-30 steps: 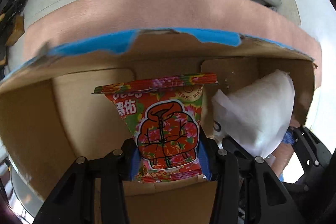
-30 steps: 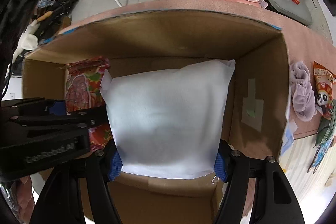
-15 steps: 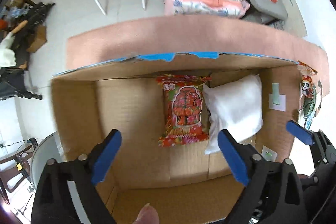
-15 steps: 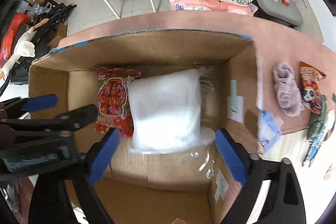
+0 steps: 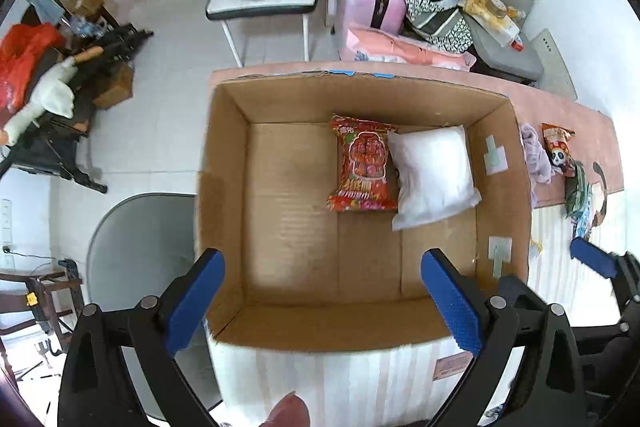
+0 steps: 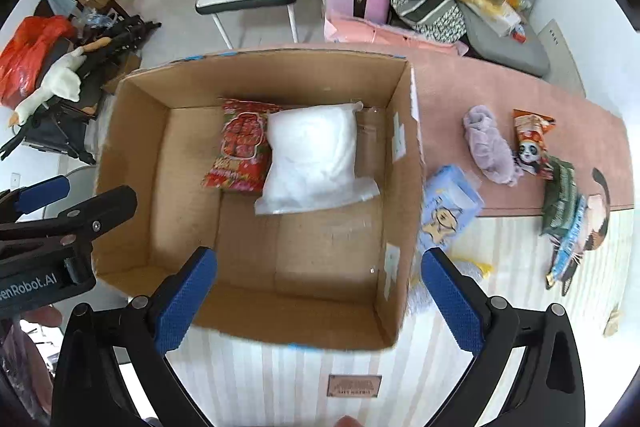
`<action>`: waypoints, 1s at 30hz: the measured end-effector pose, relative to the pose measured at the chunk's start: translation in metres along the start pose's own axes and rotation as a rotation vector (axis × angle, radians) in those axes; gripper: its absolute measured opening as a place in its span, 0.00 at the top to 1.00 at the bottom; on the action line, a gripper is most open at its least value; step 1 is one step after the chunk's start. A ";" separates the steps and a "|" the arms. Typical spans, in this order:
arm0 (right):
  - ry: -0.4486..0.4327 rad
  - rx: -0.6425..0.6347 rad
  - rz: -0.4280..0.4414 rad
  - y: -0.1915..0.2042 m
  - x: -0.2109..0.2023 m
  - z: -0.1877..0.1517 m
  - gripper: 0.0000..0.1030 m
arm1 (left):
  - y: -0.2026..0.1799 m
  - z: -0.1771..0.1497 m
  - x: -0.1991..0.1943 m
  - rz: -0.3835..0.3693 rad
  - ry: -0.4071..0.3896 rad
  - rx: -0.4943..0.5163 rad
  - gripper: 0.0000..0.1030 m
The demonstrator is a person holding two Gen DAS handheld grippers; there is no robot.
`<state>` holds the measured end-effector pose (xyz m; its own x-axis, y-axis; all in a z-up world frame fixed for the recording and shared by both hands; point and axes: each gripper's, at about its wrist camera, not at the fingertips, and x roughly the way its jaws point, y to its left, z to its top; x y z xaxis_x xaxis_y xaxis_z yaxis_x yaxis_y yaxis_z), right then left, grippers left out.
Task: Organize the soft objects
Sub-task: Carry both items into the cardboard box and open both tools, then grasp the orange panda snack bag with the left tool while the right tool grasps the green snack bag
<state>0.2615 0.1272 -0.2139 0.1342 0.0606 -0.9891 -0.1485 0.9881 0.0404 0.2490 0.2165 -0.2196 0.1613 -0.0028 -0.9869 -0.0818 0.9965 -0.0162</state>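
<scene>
Tools are hanging spread and empty over the box (image 6: 404, 163); the left tool's (image 5: 320, 301) jaws have just been opening. We are seeing the sock (image 6: 490, 151) and packets lying right of the box on the counter (image 6: 460, 87), nearer our right tool (image 6: 316, 301), while the snack bag (image 5: 362, 163) and pillow (image 5: 432, 171) are resting inside.

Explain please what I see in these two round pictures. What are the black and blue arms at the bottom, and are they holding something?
They are two hand-held grippers; a person carries one in each hand. Each has a camera looking down along its blue fingers, so you get one picture per hand. The left gripper and the right gripper are both open and hold nothing; their jaws have just been opening. Below is a cardboard box with a red snack bag and a white pillow lying side by side. Outside the box lie a purple cloth, a panda snack bag and a blue pack.
</scene>
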 end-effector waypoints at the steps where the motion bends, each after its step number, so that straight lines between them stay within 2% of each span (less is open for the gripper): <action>1: -0.011 -0.002 0.005 0.001 -0.008 -0.007 0.00 | 0.000 -0.010 -0.008 0.008 -0.015 0.006 0.03; 10: -0.056 -0.040 0.056 0.006 -0.048 -0.055 0.00 | -0.009 -0.053 -0.047 0.035 -0.073 -0.010 0.03; 14: -0.063 -0.046 0.106 -0.001 -0.060 -0.062 0.00 | -0.020 -0.058 -0.060 0.043 -0.100 -0.030 0.02; 18: -0.113 -0.028 0.143 -0.024 -0.080 -0.064 0.00 | -0.042 -0.052 -0.075 0.044 -0.134 -0.041 0.01; 21: -0.129 0.016 0.181 -0.058 -0.088 -0.061 0.00 | -0.074 -0.038 -0.083 0.024 -0.159 -0.022 0.01; 24: -0.135 0.060 0.133 -0.106 -0.088 -0.057 0.00 | -0.112 -0.022 -0.081 0.013 -0.156 0.022 0.01; 30: -0.065 0.266 0.042 -0.245 -0.055 -0.041 0.00 | -0.211 0.027 -0.031 -0.051 -0.043 0.087 0.01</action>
<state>0.2504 -0.1237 -0.1750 0.1973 0.1025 -0.9750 0.1059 0.9865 0.1252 0.2875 0.0081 -0.1817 0.2055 -0.0515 -0.9773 0.0128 0.9987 -0.0499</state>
